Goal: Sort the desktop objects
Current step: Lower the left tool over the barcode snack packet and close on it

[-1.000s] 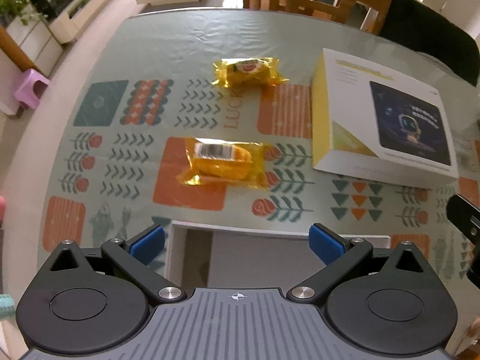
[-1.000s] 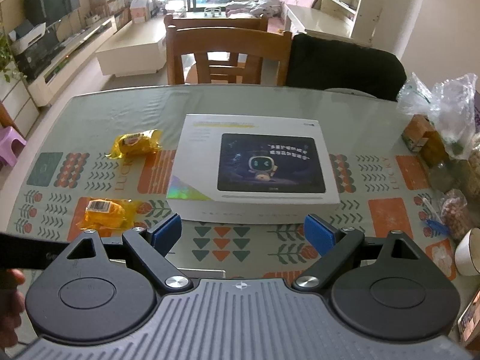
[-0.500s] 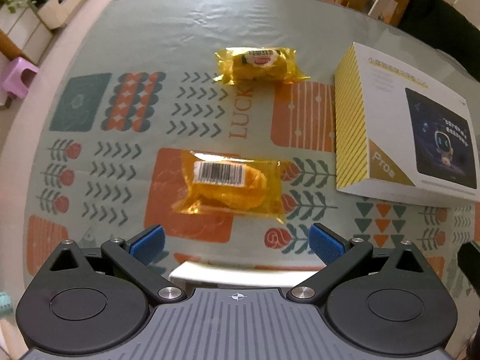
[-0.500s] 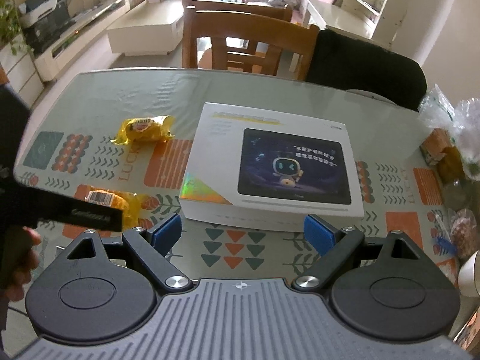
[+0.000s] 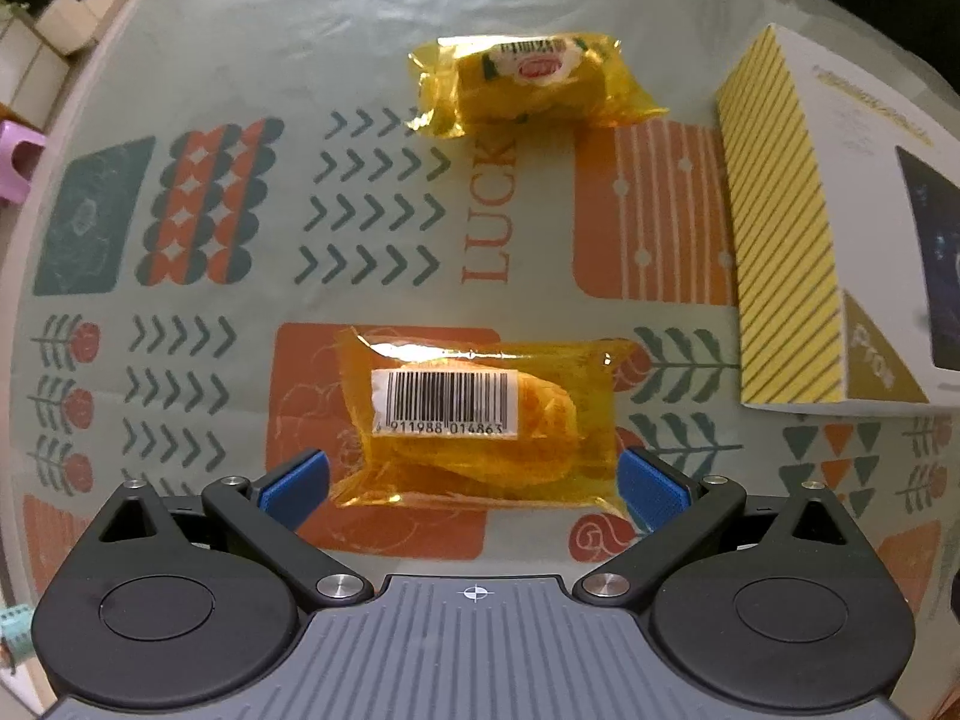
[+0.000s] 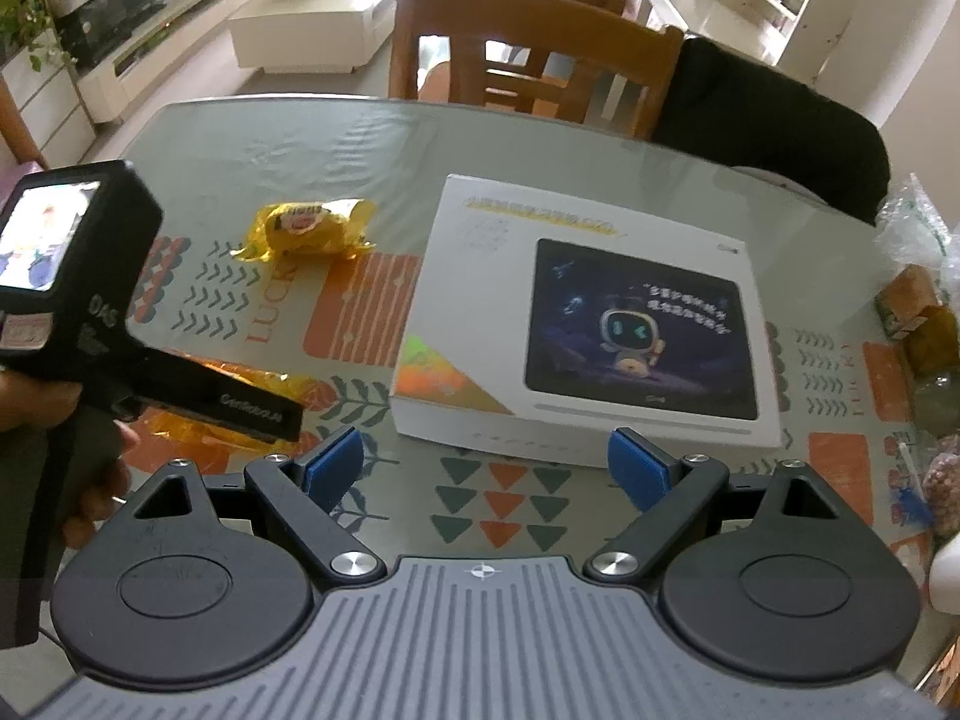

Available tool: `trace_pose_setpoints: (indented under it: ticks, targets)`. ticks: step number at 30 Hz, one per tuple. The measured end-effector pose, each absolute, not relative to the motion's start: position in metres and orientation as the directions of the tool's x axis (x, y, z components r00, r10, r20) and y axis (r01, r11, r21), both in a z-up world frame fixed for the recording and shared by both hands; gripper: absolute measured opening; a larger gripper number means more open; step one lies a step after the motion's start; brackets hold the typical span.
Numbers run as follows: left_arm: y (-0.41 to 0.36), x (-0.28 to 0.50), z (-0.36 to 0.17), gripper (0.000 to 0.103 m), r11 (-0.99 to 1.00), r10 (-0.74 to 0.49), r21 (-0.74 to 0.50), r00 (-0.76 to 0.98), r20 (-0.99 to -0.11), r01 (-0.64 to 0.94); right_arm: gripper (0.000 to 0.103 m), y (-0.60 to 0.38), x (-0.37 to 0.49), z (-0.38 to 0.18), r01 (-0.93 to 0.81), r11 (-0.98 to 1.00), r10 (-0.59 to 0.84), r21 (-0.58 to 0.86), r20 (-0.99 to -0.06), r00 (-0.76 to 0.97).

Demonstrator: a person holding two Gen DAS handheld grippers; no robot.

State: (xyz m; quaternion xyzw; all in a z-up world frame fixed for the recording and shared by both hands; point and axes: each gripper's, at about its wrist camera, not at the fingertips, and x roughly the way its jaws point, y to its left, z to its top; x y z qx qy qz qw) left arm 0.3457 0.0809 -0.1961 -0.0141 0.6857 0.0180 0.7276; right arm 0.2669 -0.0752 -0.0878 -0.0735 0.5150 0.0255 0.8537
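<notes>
A yellow snack packet with a barcode (image 5: 480, 420) lies on the patterned tablecloth. My left gripper (image 5: 474, 489) is open, its blue pads on either side of the packet's near end. A second yellow packet (image 5: 534, 84) lies farther back; it also shows in the right wrist view (image 6: 309, 228). A white flat box with a robot picture (image 6: 600, 318) lies to the right; its striped side shows in the left wrist view (image 5: 780, 240). My right gripper (image 6: 486, 468) is open and empty, just in front of the box's near edge. The left gripper's body (image 6: 90, 312) covers most of the near packet (image 6: 264, 384).
Wooden chairs (image 6: 528, 60) and a black-draped chair (image 6: 774, 132) stand behind the table's far edge. Bags of food (image 6: 918, 300) crowd the table's right side. The table's left edge (image 5: 36, 192) curves close by.
My left gripper has moved forward and down, so the barcode packet now sits between its open pads. My right gripper has moved slightly closer to the white box.
</notes>
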Motion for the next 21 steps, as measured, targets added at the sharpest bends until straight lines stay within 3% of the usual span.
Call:
trace_pose_setpoints:
  ticks: [21]
  targets:
    - [0.075,0.36,-0.226,0.103,0.999,0.011,0.011,0.017,-1.0,-0.042,0.103,-0.069,0.283,-0.102,-0.12,0.987,-0.038,-0.104,-0.89,0.454]
